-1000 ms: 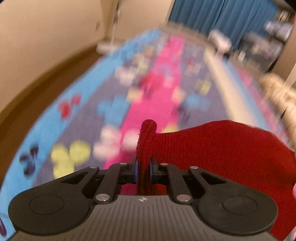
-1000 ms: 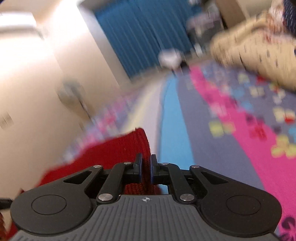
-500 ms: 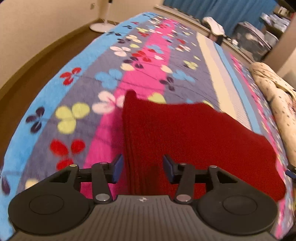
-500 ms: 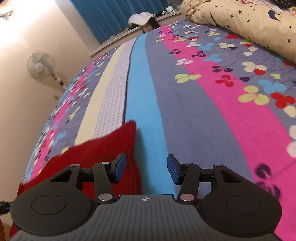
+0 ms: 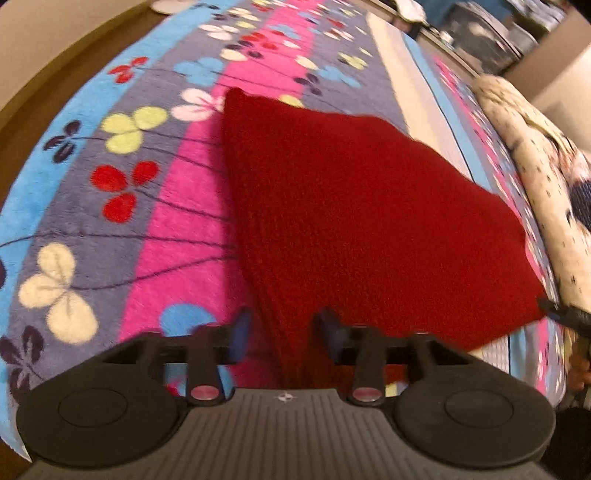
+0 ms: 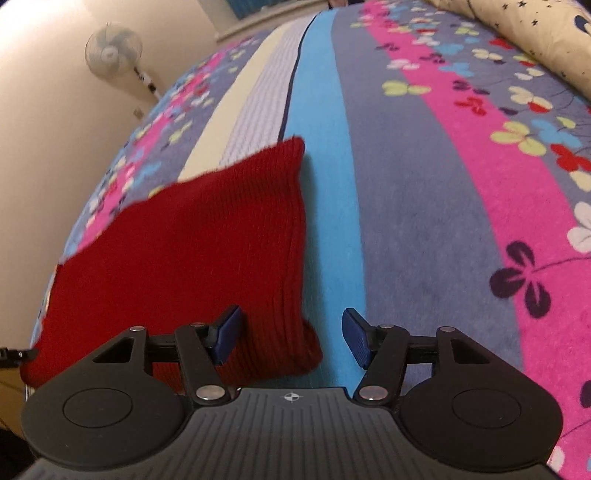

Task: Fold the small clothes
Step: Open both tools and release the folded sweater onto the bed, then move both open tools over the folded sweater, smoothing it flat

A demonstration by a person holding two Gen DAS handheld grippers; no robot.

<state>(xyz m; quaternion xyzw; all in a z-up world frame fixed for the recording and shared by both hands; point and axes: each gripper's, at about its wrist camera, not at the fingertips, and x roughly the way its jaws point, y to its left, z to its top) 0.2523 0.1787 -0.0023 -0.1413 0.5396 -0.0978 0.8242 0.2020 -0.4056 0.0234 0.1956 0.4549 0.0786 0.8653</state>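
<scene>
Both grippers released red knit (image 5: 354,206); fingers parted, closing around near edge, corner hidden.

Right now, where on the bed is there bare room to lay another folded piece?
Bare blanket lies between the red knit garment and the star-print duvet; more lies beyond the garment's far corner. It is tight by both grippers, left gripper and right gripper, jaws closing around garment corners.
</scene>
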